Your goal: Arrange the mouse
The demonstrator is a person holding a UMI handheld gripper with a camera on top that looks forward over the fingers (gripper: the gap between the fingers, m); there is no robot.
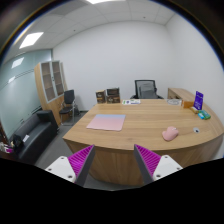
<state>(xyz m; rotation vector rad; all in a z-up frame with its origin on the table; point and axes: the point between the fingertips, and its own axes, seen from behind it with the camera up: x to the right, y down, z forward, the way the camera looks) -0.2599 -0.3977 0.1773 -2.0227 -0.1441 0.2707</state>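
A small pink mouse [170, 133] lies on the wooden desk [140, 128], toward its right side. A flat pink mouse mat [107, 122] lies on the desk to the left of the mouse. My gripper [113, 158] is well short of the desk, held in front of its near edge. Its two fingers with purple pads [80, 160] stand wide apart with nothing between them. The mouse is beyond the fingers and to their right.
A black office chair [147, 90] stands behind the desk. Boxes [107, 97] stand at the desk's far edge, and small items with a purple stand [198, 100] at its right end. A cabinet [50, 85] and another chair [68, 102] stand left.
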